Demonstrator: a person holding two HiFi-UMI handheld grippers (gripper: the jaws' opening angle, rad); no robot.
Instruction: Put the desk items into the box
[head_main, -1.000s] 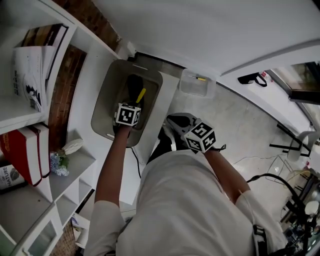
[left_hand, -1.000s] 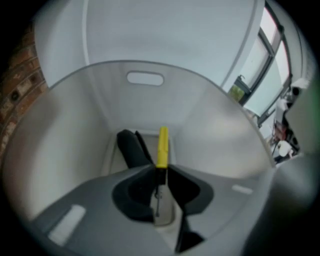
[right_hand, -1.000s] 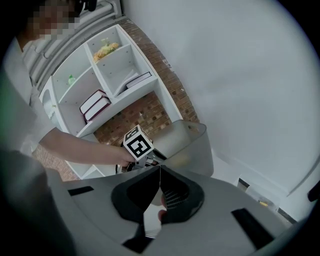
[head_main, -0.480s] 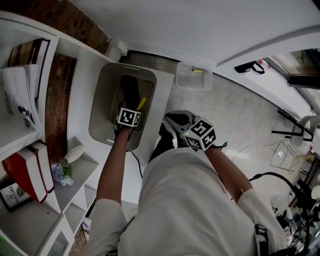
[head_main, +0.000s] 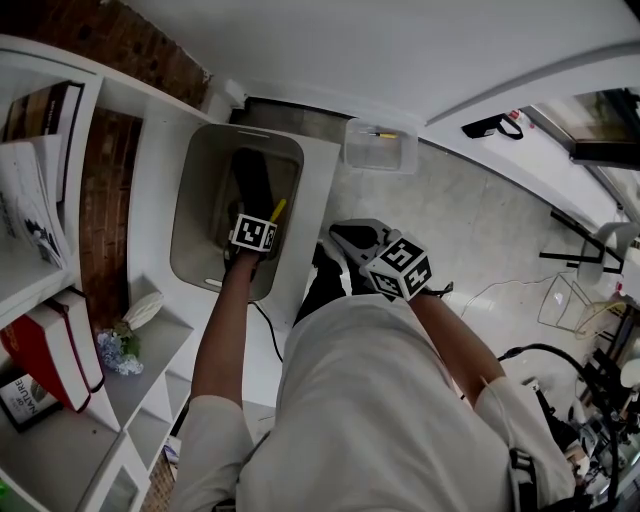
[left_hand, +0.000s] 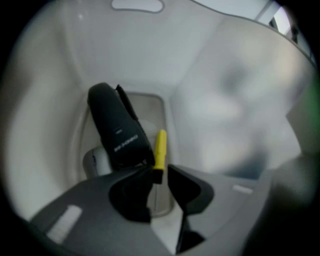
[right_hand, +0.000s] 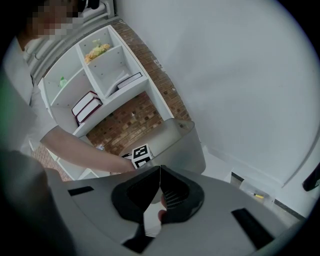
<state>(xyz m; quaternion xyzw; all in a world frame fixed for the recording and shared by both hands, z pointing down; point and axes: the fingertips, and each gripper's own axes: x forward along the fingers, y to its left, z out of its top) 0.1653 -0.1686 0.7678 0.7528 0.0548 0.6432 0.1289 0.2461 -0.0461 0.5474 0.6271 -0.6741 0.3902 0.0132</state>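
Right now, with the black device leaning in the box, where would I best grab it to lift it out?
Probably its rounded upper end, from straight above: the black device stands tilted in the box, top end free, lower end crowded by the yellow pen in the left gripper.

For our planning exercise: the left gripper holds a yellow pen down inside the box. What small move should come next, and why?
Probably open the left gripper and let the yellow pen drop: its tip is well inside the box, close beside the black device lying there, so nothing more needs carrying.
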